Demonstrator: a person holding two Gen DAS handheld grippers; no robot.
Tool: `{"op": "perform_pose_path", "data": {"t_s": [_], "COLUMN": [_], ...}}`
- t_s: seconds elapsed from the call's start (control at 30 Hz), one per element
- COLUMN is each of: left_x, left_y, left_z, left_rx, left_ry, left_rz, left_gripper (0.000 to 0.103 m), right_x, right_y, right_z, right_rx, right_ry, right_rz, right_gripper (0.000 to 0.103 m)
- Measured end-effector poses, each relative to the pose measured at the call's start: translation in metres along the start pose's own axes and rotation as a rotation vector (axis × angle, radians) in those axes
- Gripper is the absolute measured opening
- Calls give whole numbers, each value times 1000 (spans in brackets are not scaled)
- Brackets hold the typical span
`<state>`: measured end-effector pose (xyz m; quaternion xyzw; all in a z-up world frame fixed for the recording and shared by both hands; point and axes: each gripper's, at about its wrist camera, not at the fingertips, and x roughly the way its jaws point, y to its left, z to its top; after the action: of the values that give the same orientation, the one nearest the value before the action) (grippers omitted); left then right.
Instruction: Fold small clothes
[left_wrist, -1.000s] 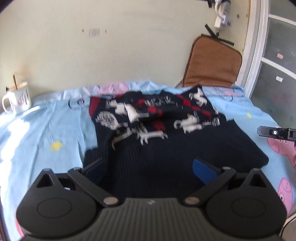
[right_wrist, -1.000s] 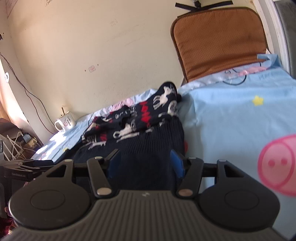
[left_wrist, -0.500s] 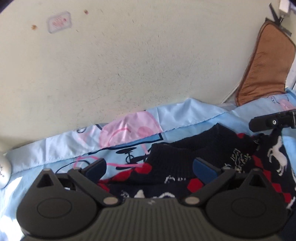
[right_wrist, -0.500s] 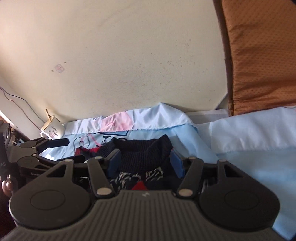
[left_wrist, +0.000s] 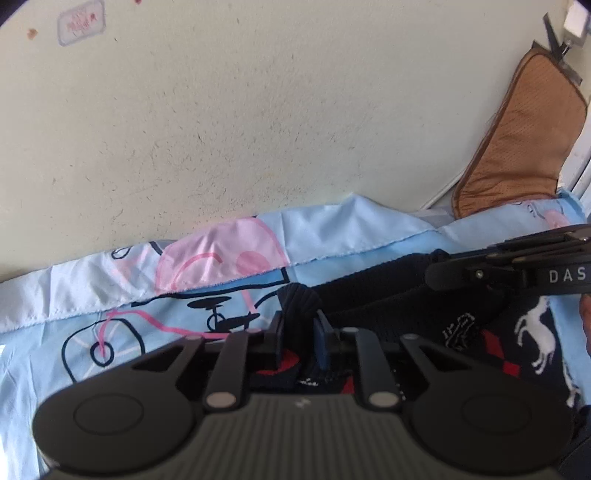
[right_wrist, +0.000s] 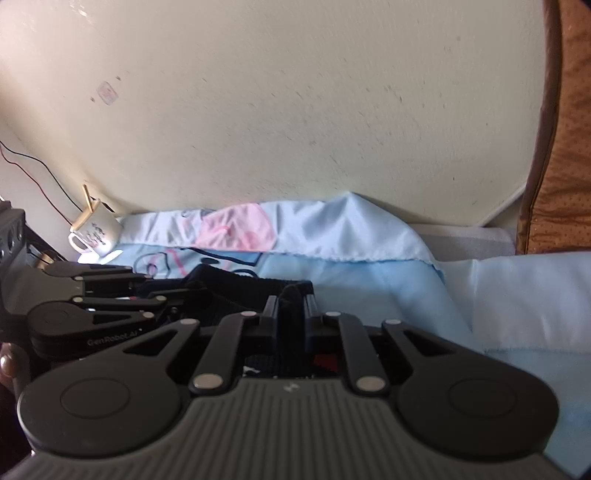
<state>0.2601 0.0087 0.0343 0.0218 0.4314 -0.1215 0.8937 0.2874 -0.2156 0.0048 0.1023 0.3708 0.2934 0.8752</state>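
Left gripper (left_wrist: 298, 334): your jaws have just been closing and now pinch a bunched ridge of the sweater's (left_wrist: 461, 328) dark ribbed edge between the pads.
Right gripper (right_wrist: 290, 314): your jaws have just been closing too and now clamp a dark ribbed fold of the same sweater.
Sweater: it lies on the bed sheet (left_wrist: 122, 321) close to the wall (left_wrist: 258, 110), its ribbed edge toward the wall; navy knit with white horses and red diamonds.
Hidden: your own gripper bodies cover most of the sweater in both views, so you cannot see its lower part or how flat it lies.
Cut off: in the left view your right gripper enters at the right edge and runs out of the picture; in the right view your left gripper shows only side-on at the left edge.
Hard to make out: a small sticker (left_wrist: 80, 22) on the wall carries red marks too blurred to read; the mug's (right_wrist: 96, 229) dark print is also unreadable.
Writing: "DAS" shows on the right gripper's side before the edge cuts it off; "GenRobot.AI", as far as it can be read, on the left gripper's side.
Surface: light blue sheet with pink cartoon shapes and dark outlines, its edge rumpled against the wall.
Room: cream, speckled wall; brown cushion (left_wrist: 524, 140) propped in the right corner; white mug with a stick in it at the far left of the bed; a thin cable (right_wrist: 40, 177) on the wall.
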Motion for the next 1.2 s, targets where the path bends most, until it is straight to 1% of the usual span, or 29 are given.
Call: {"op": "perform_pose_path", "data": {"t_s": [0.13, 0.2, 0.27, 0.37, 0.47, 0.57, 0.67, 0.73, 0.77, 0.8, 0.83, 0.87, 0.9, 0.93, 0.97, 1.0, 1.03, 1.07, 1.1, 1.17, 1.2], "left_x": [-55, -86, -115, -161, -193, -212, -217, -211, -206, -201, -197, -195, -196, -200, -206, -217, -227, -238, -246, -253, -252], "left_y": [-11, -20, -29, -46, -61, -75, -88, -95, -98, -99, -99, -99, -97, -95, -92, -87, -81, -73, -66, -55, -52], "left_z": [-15, -35, -58, -104, -150, -191, -229, -251, -262, -271, -279, -286, -291, -295, -296, -298, -296, -293, -289, -274, -266], "left_rx": [-7, -4, 0, 7, 0, -6, 14, 24, 31, 35, 36, 37, 35, 35, 31, 12, -14, -49, -81, -128, -143], "left_ry": [-92, -139, -184, -261, -304, -309, -294, -254, -231, -204, -179, -154, -142, -141, -153, -183, -217, -258, -292, -341, -350], "left_rz": [-15, -15, -12, -23, -36, -47, -53, -53, -47, -37, -30, -29, -31, -36, -49, -77, -105, -130, -143, -151, -144], "left_gripper": [15, 15, 15, 15, 15, 16, 16, 17, 20, 20, 20, 23, 30, 33, 38, 47, 51, 59, 62, 62, 62], "right_x": [-54, -82, -108, -138, -160, -175, -177, -173, -167, -162, -160, -159, -162, -165, -170, -176, -184, -191, -195, -202, -204], "right_y": [38, 53, 65, 81, 96, 105, 108, 105, 101, 98, 96, 94, 93, 92, 92, 91, 91, 91, 91, 91, 89], "right_z": [-18, -34, -57, -100, -149, -197, -239, -264, -272, -283, -291, -297, -301, -302, -302, -302, -302, -300, -297, -289, -284], "right_rx": [-65, -92, -109, -126, -146, -175, -181, -157, -149, -140, -132, -123, -112, -106, -101, -96, -91, -85, -79, -59, -43], "right_ry": [-75, -115, -153, -204, -239, -260, -258, -248, -237, -216, -203, -193, -188, -188, -198, -215, -239, -267, -294, -352, -387], "right_rz": [7, 17, 35, 65, 71, 48, 14, -15, -37, -65, -72, -60, -44, -28, -8, 14, 35, 47, 49, 26, 5], "right_gripper": [15, 15, 15, 15, 15, 15, 15, 15, 16, 16, 17, 21, 25, 29, 36, 41, 41, 41, 41, 41, 41]}}
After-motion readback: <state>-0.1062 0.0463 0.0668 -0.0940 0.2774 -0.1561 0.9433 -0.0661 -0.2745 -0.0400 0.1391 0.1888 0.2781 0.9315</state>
